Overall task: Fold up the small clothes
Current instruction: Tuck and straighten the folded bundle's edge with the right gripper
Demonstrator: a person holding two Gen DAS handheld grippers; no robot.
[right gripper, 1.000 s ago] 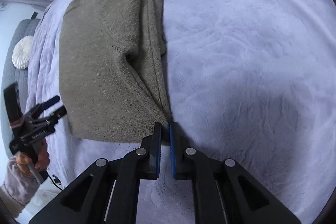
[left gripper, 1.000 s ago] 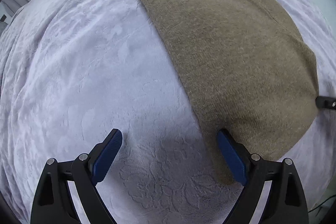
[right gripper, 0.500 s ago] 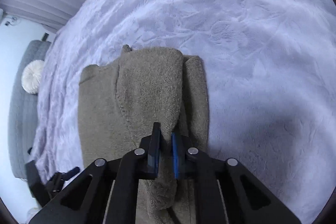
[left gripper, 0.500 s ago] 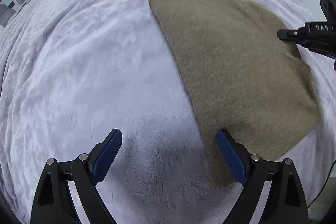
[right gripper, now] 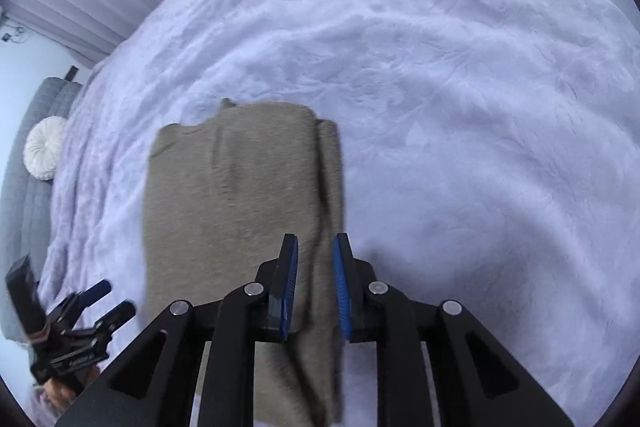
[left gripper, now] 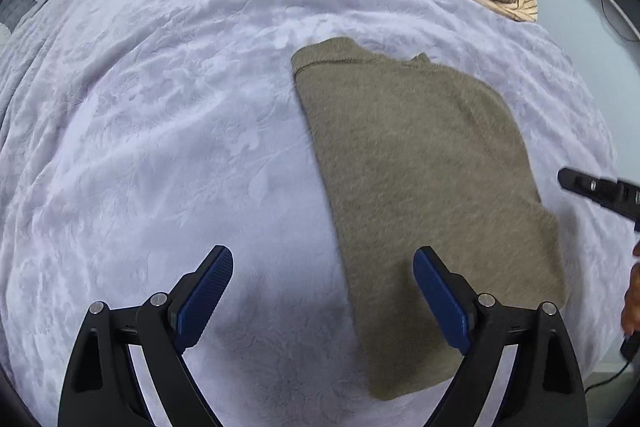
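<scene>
Right gripper (right gripper: 316,285) first: I read its jaws as just parted, a narrow gap, sweater cloth seen through it but no pinch I can confirm. Olive sweater (right gripper: 240,211) lies folded on the lilac blanket (right gripper: 460,107), long axis running near to far, doubled edge directly under that gripper. Left gripper (left gripper: 324,301) wide open, empty, sweater's near-left edge just beside its right finger. Right is nearer the fold edge, so I judge it leads.
</scene>
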